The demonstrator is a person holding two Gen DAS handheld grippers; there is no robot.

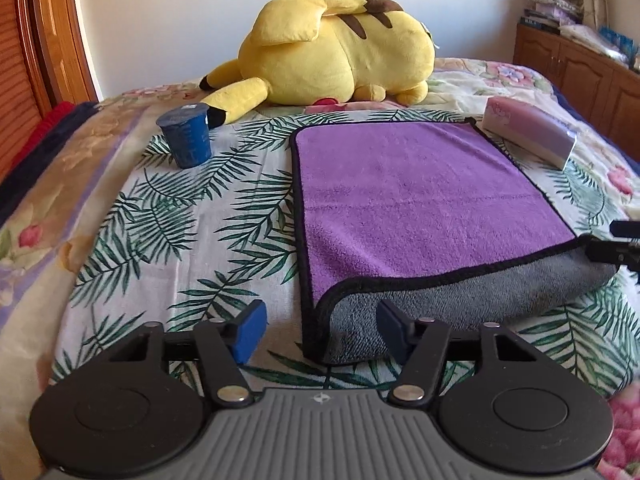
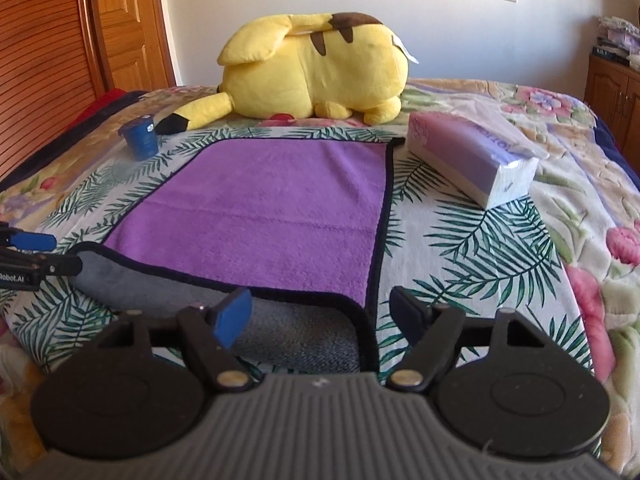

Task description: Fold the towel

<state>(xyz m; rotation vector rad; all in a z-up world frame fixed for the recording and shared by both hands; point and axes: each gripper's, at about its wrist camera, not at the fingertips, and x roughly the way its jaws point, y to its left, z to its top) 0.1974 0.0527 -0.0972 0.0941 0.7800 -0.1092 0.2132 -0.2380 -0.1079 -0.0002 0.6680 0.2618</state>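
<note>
A purple towel (image 1: pixel 416 200) with a black hem and grey underside lies on the leaf-print bedspread (image 1: pixel 192 224); its near edge is folded up, showing grey. It also shows in the right wrist view (image 2: pixel 272 208). My left gripper (image 1: pixel 322 330) is open, its fingers straddling the towel's near left corner. My right gripper (image 2: pixel 322 316) is open, its fingers straddling the near right corner. The right gripper shows at the right edge of the left wrist view (image 1: pixel 616 246). The left gripper shows at the left edge of the right wrist view (image 2: pixel 28 256).
A yellow plush toy (image 1: pixel 340 52) lies beyond the towel. A blue cup (image 1: pixel 188 136) stands far left of the towel. A tissue pack (image 2: pixel 472 160) lies at its far right. Wooden cabinets (image 1: pixel 584 76) stand at the right, a wooden door (image 2: pixel 60 40) at the left.
</note>
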